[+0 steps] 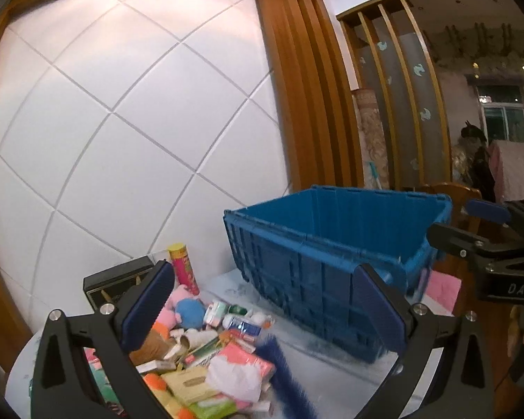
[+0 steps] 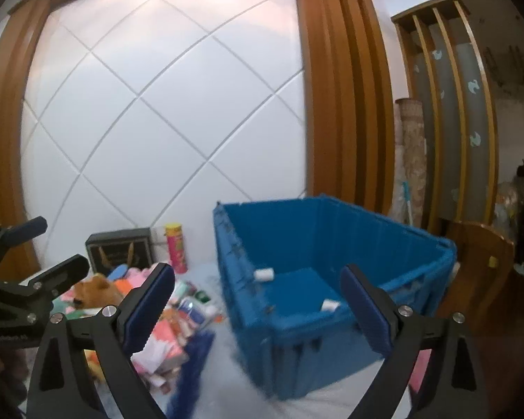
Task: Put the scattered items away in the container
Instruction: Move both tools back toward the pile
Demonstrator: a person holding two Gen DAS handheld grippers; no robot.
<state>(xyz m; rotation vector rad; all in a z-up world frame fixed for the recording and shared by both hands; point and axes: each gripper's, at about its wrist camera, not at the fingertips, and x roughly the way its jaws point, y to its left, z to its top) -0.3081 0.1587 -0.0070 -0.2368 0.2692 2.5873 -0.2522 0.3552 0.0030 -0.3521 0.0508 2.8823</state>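
Note:
A blue plastic crate stands on the table at the right; it also shows in the right wrist view, with two small white items on its floor. A heap of scattered items lies left of it: boxes, packets, a pink and blue plush toy, a brown plush toy, a dark blue fuzzy strip. My left gripper is open and empty above the heap. My right gripper is open and empty before the crate's near left corner.
A yellow-capped pink tube can and a black box stand at the wall behind the heap. A pink sheet lies right of the crate. A wooden chair stands beyond the table's right side. A white panelled wall is behind.

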